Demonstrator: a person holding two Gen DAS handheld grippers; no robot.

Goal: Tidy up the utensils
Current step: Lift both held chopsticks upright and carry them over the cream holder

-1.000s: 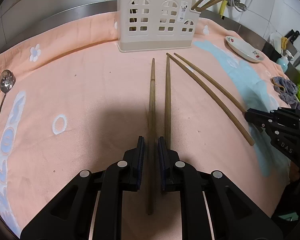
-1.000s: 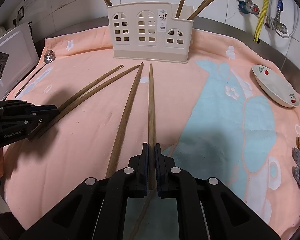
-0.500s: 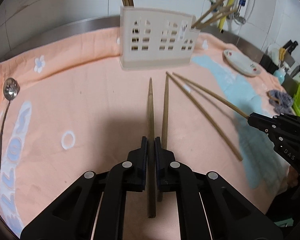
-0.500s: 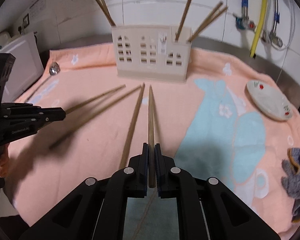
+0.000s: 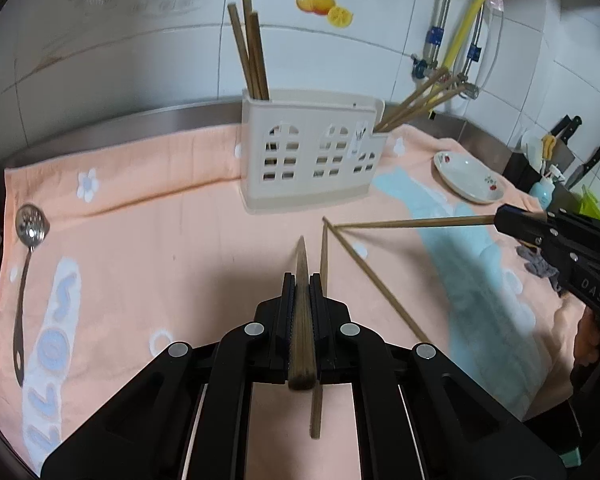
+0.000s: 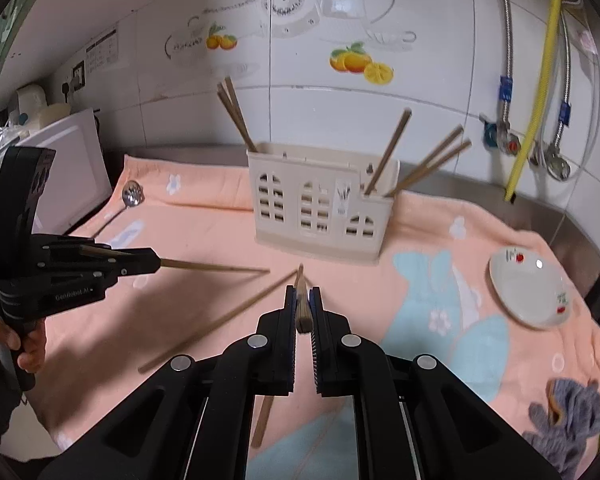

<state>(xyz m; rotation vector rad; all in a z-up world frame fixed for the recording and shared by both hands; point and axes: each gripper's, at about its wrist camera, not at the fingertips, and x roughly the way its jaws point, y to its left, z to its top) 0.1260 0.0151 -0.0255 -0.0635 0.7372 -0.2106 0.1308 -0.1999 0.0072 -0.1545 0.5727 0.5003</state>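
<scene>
My left gripper (image 5: 301, 278) is shut on a brown chopstick (image 5: 301, 256) and holds it lifted off the peach towel (image 5: 148, 248). My right gripper (image 6: 302, 289) is shut on another chopstick (image 6: 300, 276), also raised. Each gripper shows in the other's view, the right gripper (image 5: 498, 219) and the left gripper (image 6: 158, 264), with its stick pointing inward. Two loose chopsticks (image 5: 374, 280) lie on the towel between them. A cream utensil holder (image 5: 312, 160) stands behind, with several chopsticks upright in its end compartments.
A slotted metal spoon (image 5: 30, 224) lies at the towel's left edge. To the right of the holder sits a small white plate (image 5: 468, 178), with a grey cloth (image 6: 568, 412) nearer. Knives (image 5: 572, 128) stand at the far right, and a white board (image 6: 60, 168) leans at the left.
Left jaws closed onto their chopstick. Both grippers then rose, each lifting its stick off the towel, so the wall and holder now sit lower in view.
</scene>
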